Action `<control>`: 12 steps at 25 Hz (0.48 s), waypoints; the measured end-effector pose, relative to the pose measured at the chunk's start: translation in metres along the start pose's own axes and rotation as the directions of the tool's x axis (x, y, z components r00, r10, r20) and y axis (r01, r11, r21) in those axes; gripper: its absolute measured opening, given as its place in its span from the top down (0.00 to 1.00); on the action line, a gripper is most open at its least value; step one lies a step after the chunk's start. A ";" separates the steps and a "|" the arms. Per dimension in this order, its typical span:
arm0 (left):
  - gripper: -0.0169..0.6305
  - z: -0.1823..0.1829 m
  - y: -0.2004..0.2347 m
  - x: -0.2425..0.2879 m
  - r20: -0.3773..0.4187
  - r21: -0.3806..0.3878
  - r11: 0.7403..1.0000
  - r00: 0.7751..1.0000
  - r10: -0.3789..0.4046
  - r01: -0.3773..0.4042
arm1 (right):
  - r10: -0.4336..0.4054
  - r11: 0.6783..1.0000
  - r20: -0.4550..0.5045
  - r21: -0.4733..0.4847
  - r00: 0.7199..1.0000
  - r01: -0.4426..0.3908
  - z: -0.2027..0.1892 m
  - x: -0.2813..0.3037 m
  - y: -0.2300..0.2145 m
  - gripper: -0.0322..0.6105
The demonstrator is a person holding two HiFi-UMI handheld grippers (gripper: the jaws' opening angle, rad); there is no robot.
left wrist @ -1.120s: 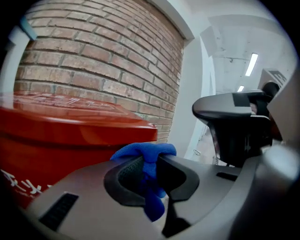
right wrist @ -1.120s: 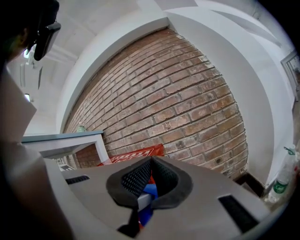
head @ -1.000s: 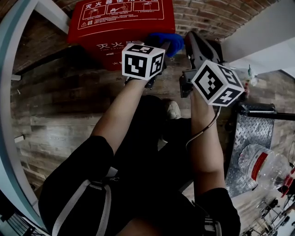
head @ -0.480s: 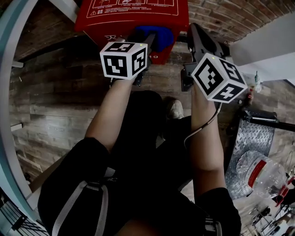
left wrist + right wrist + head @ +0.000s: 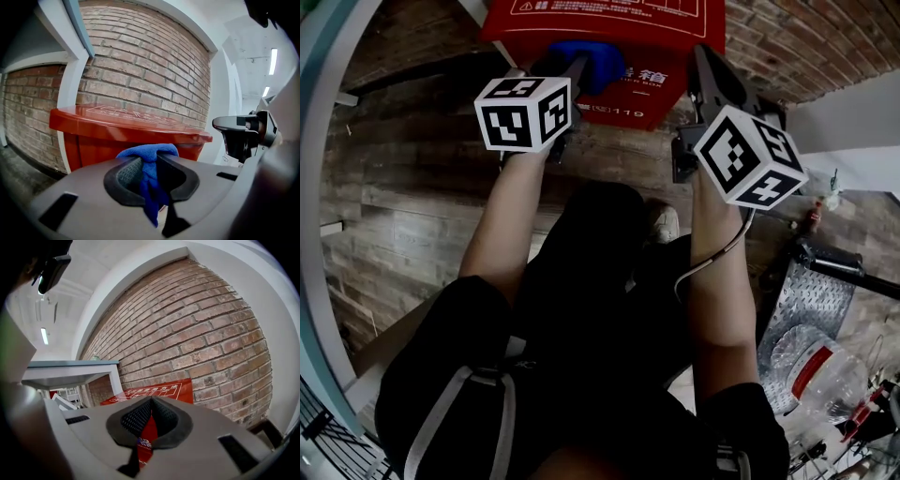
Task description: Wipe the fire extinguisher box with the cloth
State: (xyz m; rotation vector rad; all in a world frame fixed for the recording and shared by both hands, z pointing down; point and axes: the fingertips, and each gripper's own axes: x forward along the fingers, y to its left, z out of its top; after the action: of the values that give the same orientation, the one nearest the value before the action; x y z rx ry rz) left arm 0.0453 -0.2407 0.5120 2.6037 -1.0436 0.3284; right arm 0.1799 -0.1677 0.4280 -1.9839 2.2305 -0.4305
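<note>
The red fire extinguisher box point(image 5: 666, 37) stands on the floor against the brick wall, white print on its lid. A blue cloth point(image 5: 592, 62) is pressed on the box's upper front edge, and my left gripper point(image 5: 570, 67) is shut on it. In the left gripper view the cloth point(image 5: 151, 157) bulges out between the jaws in front of the box point(image 5: 89, 140). My right gripper point(image 5: 711, 82) hangs beside the box's right end, apart from it. Its jaws point(image 5: 151, 401) are shut on nothing, and the box point(image 5: 176, 389) shows behind them.
The brick wall point(image 5: 201, 324) rises behind the box. A white frame post point(image 5: 70, 89) stands left of it. At the right a metal tread plate point(image 5: 797, 291) and a large water bottle point(image 5: 811, 361) lie on the wood-look floor point(image 5: 403, 206). The person's shoe point(image 5: 661, 223) is below the box.
My left gripper has slid the cloth leftward along the box's front edge, from its right end toward the middle. The right gripper has stayed beside the box's right end.
</note>
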 end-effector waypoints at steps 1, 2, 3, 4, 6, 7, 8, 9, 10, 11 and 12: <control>0.86 0.000 0.006 -0.002 0.003 0.000 1.000 1.000 0.013 -0.013 | 0.004 1.000 -0.002 0.001 1.000 -0.004 -0.001 0.001 0.001 0.93; 0.86 0.000 0.013 -0.004 0.006 -0.002 1.000 1.000 0.028 -0.028 | 0.007 1.000 -0.003 0.002 1.000 -0.007 -0.001 0.002 0.001 0.93; 0.86 0.000 0.020 -0.007 0.008 -0.005 0.999 0.999 0.042 -0.042 | 0.010 1.000 -0.005 0.002 1.000 -0.010 -0.002 0.003 0.002 0.93; 0.86 -0.001 0.027 -0.009 0.010 -0.008 0.998 0.998 0.058 -0.058 | 0.012 1.000 -0.008 0.001 1.000 -0.012 -0.002 0.004 0.002 0.93; 0.86 -0.001 0.042 -0.013 0.013 -0.009 0.995 0.995 0.096 -0.096 | 0.014 1.000 -0.011 -0.003 1.000 -0.014 -0.002 0.007 0.001 0.93; 0.86 0.000 0.051 -0.016 0.016 -0.008 0.993 0.993 0.119 -0.119 | 0.014 1.000 -0.009 -0.003 1.000 -0.014 -0.001 0.009 0.001 0.93; 0.86 0.000 0.061 -0.019 0.018 -0.008 0.990 0.990 0.143 -0.143 | 0.012 1.000 -0.007 -0.003 1.000 -0.012 -0.001 0.010 0.001 0.93; 0.86 0.000 0.070 -0.022 0.020 -0.011 0.987 0.986 0.163 -0.163 | 0.009 1.000 -0.005 -0.002 1.000 -0.009 -0.001 0.010 0.000 0.93; 0.86 0.000 0.078 -0.025 0.021 -0.016 0.984 0.984 0.179 -0.179 | 0.008 1.000 -0.004 0.000 1.000 -0.008 -0.001 0.010 -0.001 0.93; 0.86 0.000 0.084 -0.028 0.023 -0.018 0.981 0.981 0.192 -0.192 | 0.010 1.000 -0.003 0.001 1.000 -0.010 0.000 0.010 -0.001 0.93; 0.86 0.000 0.088 -0.030 0.024 -0.017 0.979 0.979 0.205 -0.204 | 0.013 1.000 -0.003 0.002 1.000 -0.013 0.000 0.010 -0.001 0.93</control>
State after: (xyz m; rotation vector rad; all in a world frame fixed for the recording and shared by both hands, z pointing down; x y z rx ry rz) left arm -0.0378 -0.2818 0.5198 2.4986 -1.3220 0.3340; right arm 0.1793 -0.1775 0.4293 -1.9683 2.2428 -0.4338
